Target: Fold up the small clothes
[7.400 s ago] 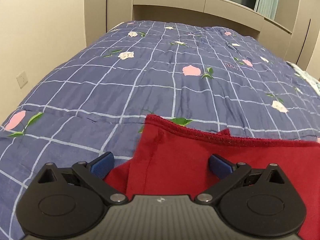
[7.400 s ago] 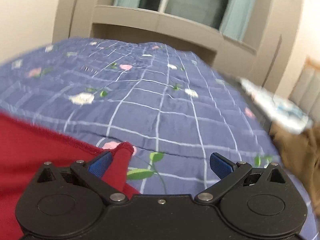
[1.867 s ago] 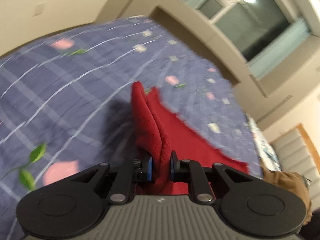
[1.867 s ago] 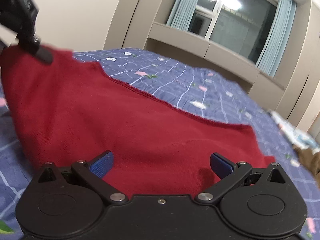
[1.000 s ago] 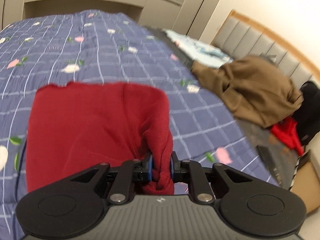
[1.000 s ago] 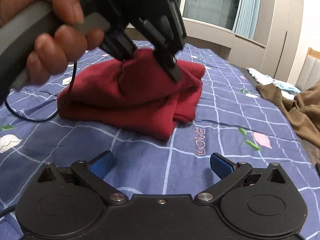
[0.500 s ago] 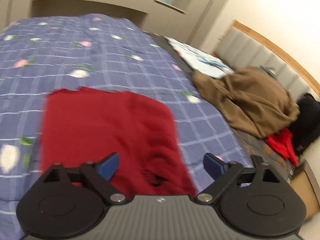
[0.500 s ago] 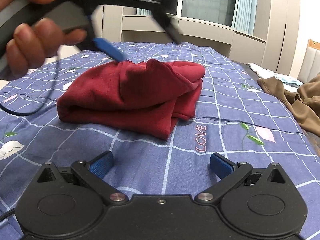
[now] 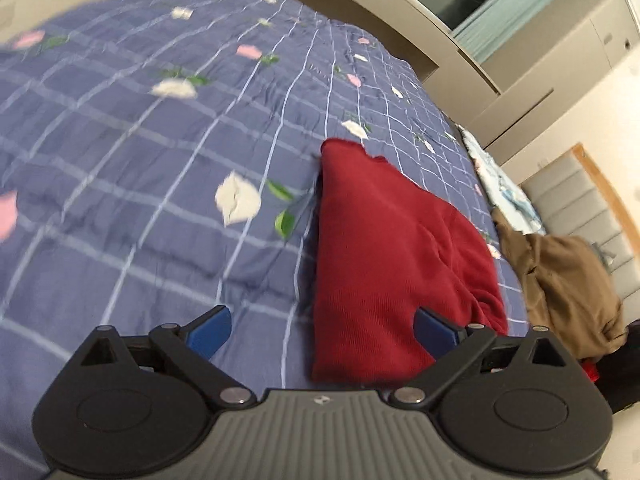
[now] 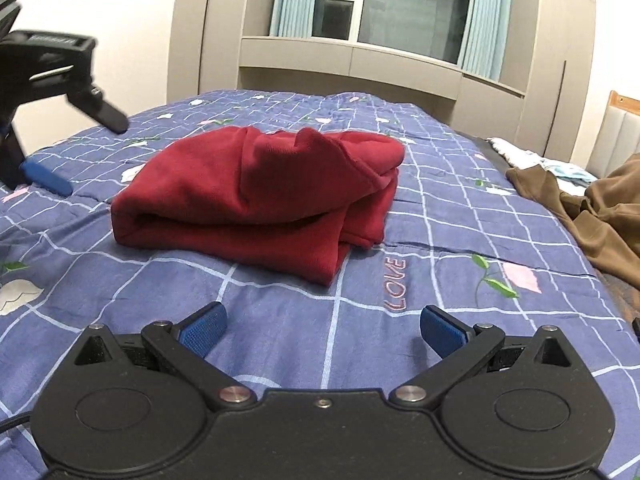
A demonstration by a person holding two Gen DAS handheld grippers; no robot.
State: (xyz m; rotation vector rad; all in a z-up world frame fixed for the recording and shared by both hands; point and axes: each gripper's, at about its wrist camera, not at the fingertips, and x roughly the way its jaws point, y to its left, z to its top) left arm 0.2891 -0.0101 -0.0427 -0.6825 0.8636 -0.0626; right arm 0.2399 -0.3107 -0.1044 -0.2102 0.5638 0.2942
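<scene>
Left gripper (image 9: 322, 330): jaws spread wide, nothing between the blue pads; it hangs over the bedspread, the right pad over the near edge of the red cloth. In the right wrist view the same tool (image 10: 76, 156) shows at 9 to 10 o'clock, blurred, clear of the cloth, one blue-tipped finger (image 10: 46, 178) low near the cover.

Bedspread (image 9: 132, 152): blue, white grid lines, pink and white flowers with green leaves; the word LOVE (image 10: 396, 284) is stitched on it at about 5 o'clock from the cloth.

Red garment (image 10: 260, 196): folded into a thick bundle, lying on the bedspread at mid-frame in the right wrist view, 12 o'clock from the right gripper and apart from it. The fold runs along its left and near sides; loose edges and a rumpled layer sit toward 2 o'clock. In the left wrist view it (image 9: 384, 256) stretches from 5 o'clock up toward the centre.

Right gripper (image 10: 322, 328): jaws wide apart and empty, low over bare bedspread, short of the bundle.

Brown garment (image 10: 600, 216): crumpled heap at 3 o'clock, well apart from the red one.

Window and curtains (image 10: 400, 4): at 12 o'clock, above the pale cabinet ledge.
</scene>
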